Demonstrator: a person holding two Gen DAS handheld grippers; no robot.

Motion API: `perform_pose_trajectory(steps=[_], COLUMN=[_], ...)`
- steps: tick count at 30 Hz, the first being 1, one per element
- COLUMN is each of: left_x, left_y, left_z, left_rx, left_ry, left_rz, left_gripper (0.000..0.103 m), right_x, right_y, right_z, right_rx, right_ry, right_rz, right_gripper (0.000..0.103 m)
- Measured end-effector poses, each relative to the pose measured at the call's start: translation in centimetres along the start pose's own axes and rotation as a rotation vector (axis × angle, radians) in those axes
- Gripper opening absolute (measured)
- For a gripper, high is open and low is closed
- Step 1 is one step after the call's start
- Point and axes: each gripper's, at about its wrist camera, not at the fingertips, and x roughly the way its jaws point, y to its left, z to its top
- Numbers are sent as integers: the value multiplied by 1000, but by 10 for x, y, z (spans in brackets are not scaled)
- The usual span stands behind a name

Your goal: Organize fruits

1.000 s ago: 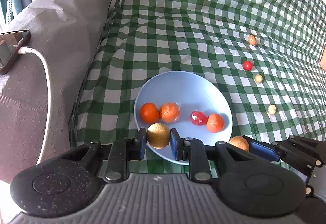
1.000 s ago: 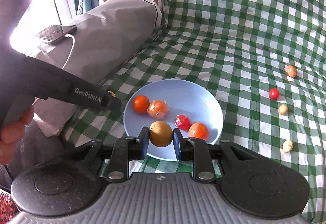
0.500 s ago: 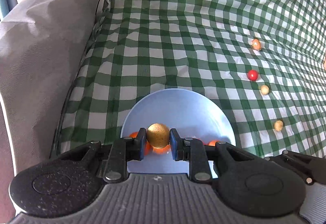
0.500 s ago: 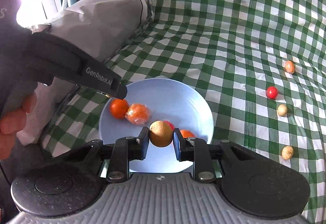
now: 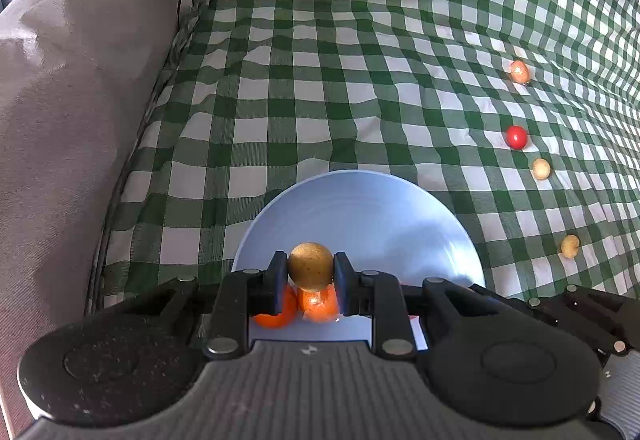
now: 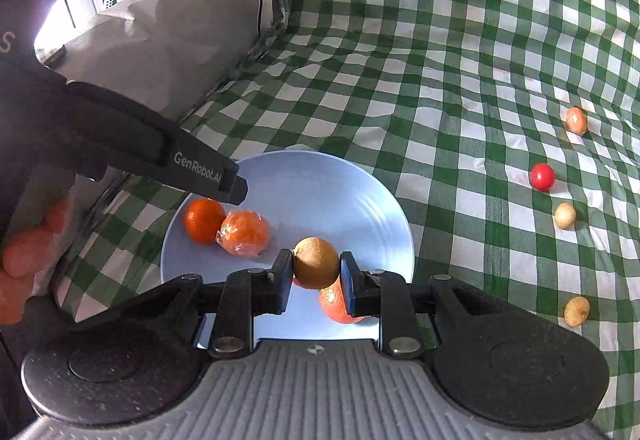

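My left gripper is shut on a golden-brown round fruit and holds it over the near part of the light blue plate. Under it lie an orange and a wrapped orange. My right gripper is shut on a brownish-yellow round fruit over the same plate. On the plate are an orange, a wrapped orange and another orange. The left gripper's arm reaches in from the left.
The plate sits on a green-and-white checked cloth. Several small fruits lie to the right: a wrapped orange one, a red one and two pale ones. A grey cushion rises along the left.
Both grippers have moved forward over the plate, each still holding its fruit. The plate's fruits now sit lower in both views, partly behind the fingers.
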Motion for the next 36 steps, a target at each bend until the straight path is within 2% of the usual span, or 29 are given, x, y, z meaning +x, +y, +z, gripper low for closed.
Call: perform_pose_trajectory(steps=[12, 13, 14, 15, 16, 17, 18, 19, 20, 23, 29, 36], left_x=[19, 20, 20, 19, 15, 10, 6, 2, 0, -8, -32, -67], left_y=[-7, -8, -9, -9, -8, -7, -8, -9, -10, -13, -15, -12], left_z=[9, 10, 11, 12, 11, 10, 10, 9, 9, 4, -14, -36], left_rx=[17, 21, 22, 17, 10, 7, 8, 15, 22, 33, 27, 23], left_ry=[20, 21, 23, 15, -2, -19, -27, -27, -17, 20, 31, 17], left_rz=[8, 8, 3, 1, 7, 18, 24, 22, 14, 3, 8, 21], left_gripper=[27, 35, 59, 72, 93, 102, 103, 103, 103, 103, 103, 103], right_x=[14, 15, 16, 16, 17, 16, 14, 11, 7, -6, -36, -73], right_y=[-1, -1, -2, -2, -3, -3, -3, -3, -3, -3, 0, 15], right_z=[5, 6, 7, 8, 9, 10, 11, 10, 10, 6, -5, -19], right_rx=[-13, -16, -19, -18, -15, -10, -3, 1, 1, 4, 18, 12], right_ry=[12, 15, 19, 23, 34, 40, 38, 34, 31, 29, 30, 0], right_rz=[-11, -10, -8, -9, -10, -16, -27, -36, -38, -41, -40, -40], right_gripper=[26, 27, 27, 28, 40, 54, 61, 75, 81, 90, 97, 100])
